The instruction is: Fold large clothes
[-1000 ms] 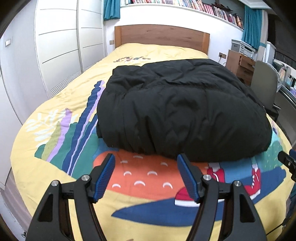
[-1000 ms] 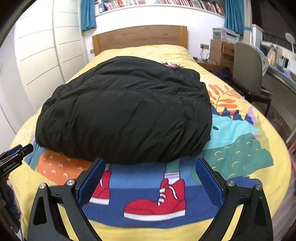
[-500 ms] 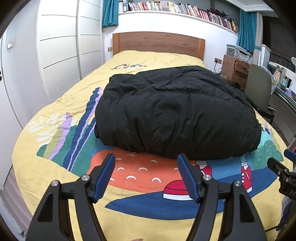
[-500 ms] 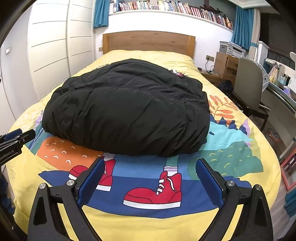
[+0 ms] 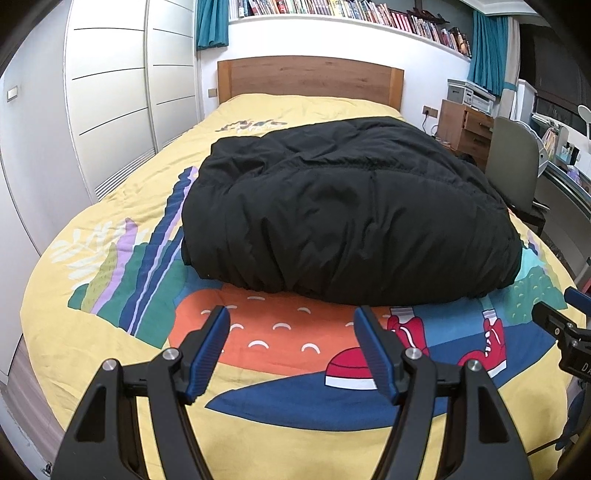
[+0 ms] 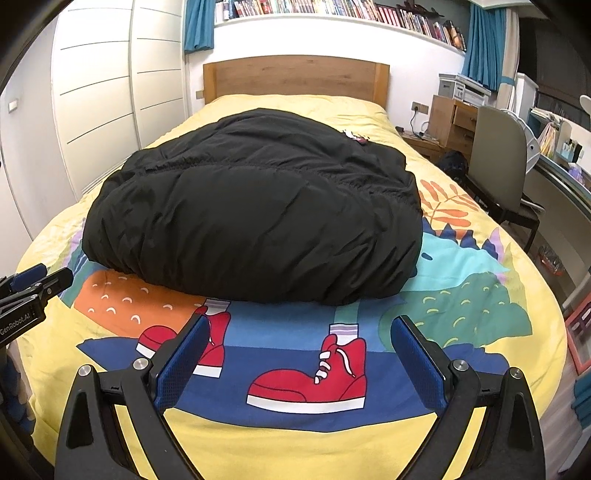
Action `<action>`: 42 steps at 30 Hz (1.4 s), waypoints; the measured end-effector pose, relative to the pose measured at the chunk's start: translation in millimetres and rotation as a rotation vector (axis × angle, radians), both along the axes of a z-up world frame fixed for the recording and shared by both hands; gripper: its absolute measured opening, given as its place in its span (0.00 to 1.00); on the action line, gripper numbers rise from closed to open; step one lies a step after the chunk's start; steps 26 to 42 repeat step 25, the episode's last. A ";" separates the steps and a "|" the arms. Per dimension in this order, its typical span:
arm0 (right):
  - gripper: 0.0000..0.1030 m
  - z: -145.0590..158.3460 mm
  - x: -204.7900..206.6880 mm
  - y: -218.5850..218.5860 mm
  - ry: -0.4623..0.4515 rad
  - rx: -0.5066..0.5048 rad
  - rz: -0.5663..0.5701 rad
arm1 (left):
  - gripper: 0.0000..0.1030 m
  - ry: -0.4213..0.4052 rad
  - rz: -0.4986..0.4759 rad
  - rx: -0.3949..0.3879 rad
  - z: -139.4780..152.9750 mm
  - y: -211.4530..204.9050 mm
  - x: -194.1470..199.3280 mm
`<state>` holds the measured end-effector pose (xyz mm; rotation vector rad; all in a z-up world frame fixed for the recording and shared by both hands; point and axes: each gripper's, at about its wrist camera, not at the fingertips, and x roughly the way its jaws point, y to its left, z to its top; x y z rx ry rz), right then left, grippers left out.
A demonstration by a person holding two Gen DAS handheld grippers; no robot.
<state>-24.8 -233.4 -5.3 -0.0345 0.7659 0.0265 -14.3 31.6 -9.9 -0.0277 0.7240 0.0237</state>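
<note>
Both tongs (image 5: pixel 291 332) empty, black jacket (image 5: pixel 351 218) ahead

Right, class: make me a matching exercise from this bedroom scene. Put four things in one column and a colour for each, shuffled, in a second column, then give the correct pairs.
Things:
1. folded puffy coat
2. headboard
3. curtains
4. sneaker printed on the bedcover

Colours:
A. red
B. teal
C. black
D. brown wood

Pairs: 1-C, 2-D, 3-B, 4-A
</note>
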 end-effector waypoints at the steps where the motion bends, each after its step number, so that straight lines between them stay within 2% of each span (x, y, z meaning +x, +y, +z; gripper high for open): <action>1: 0.94 -0.7 0.7 0.3 0.003 0.000 -0.001 | 0.66 0.002 0.003 -0.001 -1.2 0.8 0.1; 12: 0.94 -11.5 3.9 -5.8 0.031 0.016 -0.021 | 0.66 0.020 0.036 -0.004 -11.9 10.3 3.0; 42: 0.94 -12.1 3.7 -8.9 0.031 0.023 -0.030 | 0.66 0.029 0.024 0.005 -14.2 5.9 3.3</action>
